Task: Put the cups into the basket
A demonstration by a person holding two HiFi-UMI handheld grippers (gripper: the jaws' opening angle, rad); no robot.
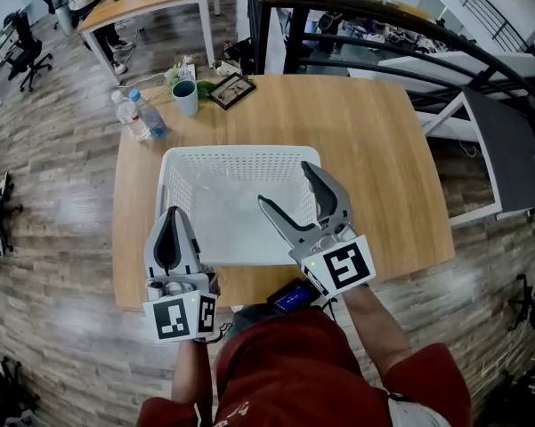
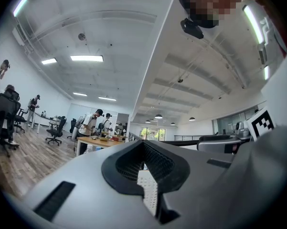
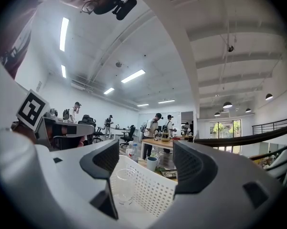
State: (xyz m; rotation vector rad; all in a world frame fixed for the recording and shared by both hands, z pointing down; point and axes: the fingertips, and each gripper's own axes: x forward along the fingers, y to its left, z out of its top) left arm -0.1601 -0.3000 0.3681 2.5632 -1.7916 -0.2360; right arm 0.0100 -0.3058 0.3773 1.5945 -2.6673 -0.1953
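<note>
Right tongs (image 1: 284,183) gape over basket (image 1: 240,152) (left tongs (image 1: 171,213) closed).

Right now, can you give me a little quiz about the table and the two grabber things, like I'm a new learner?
1. True or false: the right gripper has its jaws open.
2. Where is the clear glass cup?
A. On the floor
B. Inside the white basket
C. On a chair
3. Fill in the missing word: the teal cup stands on the ____, near the water bottles.

Key:
1. True.
2. B.
3. Table.
</note>
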